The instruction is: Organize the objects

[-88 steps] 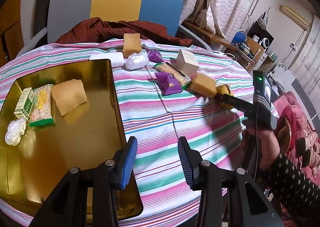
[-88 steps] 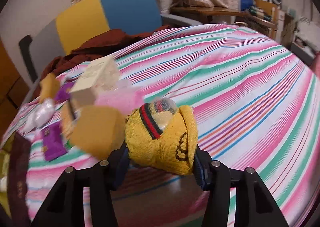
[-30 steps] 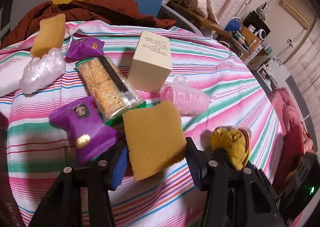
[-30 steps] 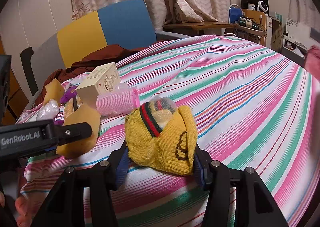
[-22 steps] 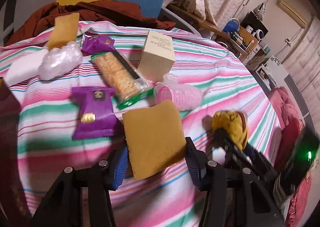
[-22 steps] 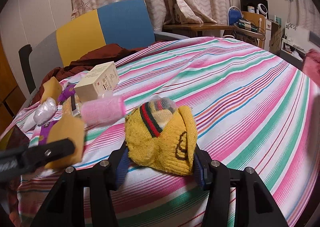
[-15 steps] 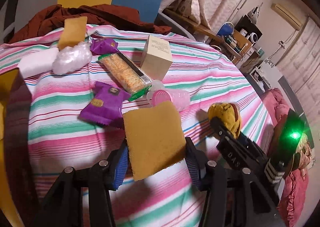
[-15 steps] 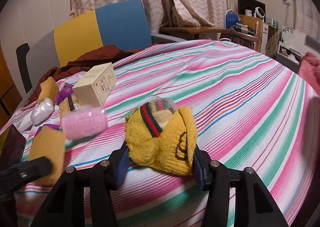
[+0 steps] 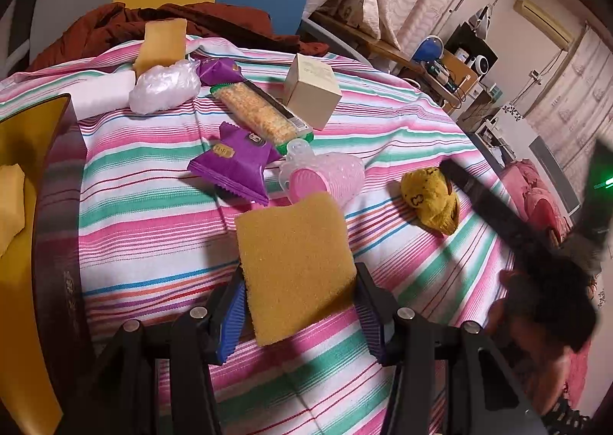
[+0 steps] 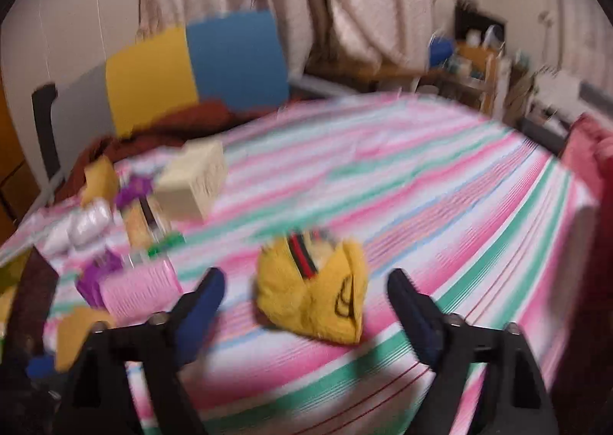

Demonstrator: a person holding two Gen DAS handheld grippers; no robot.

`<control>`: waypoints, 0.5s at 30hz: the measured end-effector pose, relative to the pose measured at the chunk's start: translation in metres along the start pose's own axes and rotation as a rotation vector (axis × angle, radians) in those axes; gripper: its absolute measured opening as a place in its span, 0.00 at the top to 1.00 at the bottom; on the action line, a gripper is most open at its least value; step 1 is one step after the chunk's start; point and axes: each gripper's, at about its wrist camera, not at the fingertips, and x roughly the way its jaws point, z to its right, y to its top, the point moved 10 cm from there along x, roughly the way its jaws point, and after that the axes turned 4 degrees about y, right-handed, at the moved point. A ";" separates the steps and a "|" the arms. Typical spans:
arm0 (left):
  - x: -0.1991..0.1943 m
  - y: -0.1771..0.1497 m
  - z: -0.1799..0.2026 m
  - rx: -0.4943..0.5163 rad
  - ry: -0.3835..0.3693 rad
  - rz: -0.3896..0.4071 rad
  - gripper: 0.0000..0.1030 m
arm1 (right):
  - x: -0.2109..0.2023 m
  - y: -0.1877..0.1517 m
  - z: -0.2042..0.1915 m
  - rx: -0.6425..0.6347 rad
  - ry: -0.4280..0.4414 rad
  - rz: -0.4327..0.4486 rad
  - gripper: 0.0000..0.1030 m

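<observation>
My left gripper (image 9: 297, 295) is shut on a yellow sponge (image 9: 293, 264) and holds it above the striped tablecloth. My right gripper (image 10: 306, 287) is open, with the yellow sock bundle (image 10: 318, 291) lying on the cloth between its fingers, not gripped; the view is blurred. The sock bundle also shows in the left wrist view (image 9: 431, 201). A gold tray (image 9: 23, 182) lies at the left with another sponge piece on it.
On the cloth lie a pink hair roller (image 9: 325, 178), a purple snack pack (image 9: 235, 163), a cracker pack (image 9: 260, 115), a cream box (image 9: 312, 90), a plastic-wrapped bundle (image 9: 164, 86) and another sponge (image 9: 163, 40). A chair with brown cloth stands behind.
My right gripper has opened and let go of the yellow sock bundle, which now lies on the cloth. My left gripper has pulled back toward the tray side with the sponge.
</observation>
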 end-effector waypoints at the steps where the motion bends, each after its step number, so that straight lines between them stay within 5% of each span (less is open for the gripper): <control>1: 0.000 -0.001 0.000 0.001 0.000 0.001 0.49 | -0.003 0.004 -0.009 -0.013 0.026 0.011 0.10; 5: -0.001 -0.002 -0.002 -0.004 -0.008 0.002 0.49 | 0.004 0.004 -0.080 -0.165 0.215 -0.079 0.11; 8: -0.003 -0.004 -0.004 -0.009 -0.013 0.000 0.49 | 0.027 -0.011 -0.109 -0.232 0.256 -0.198 0.15; 12: -0.004 -0.006 -0.005 -0.001 -0.016 -0.001 0.49 | 0.058 -0.035 -0.112 -0.135 0.319 -0.372 0.23; 15: -0.004 -0.008 -0.005 -0.002 -0.023 -0.004 0.50 | 0.064 -0.044 -0.109 -0.063 0.361 -0.412 0.27</control>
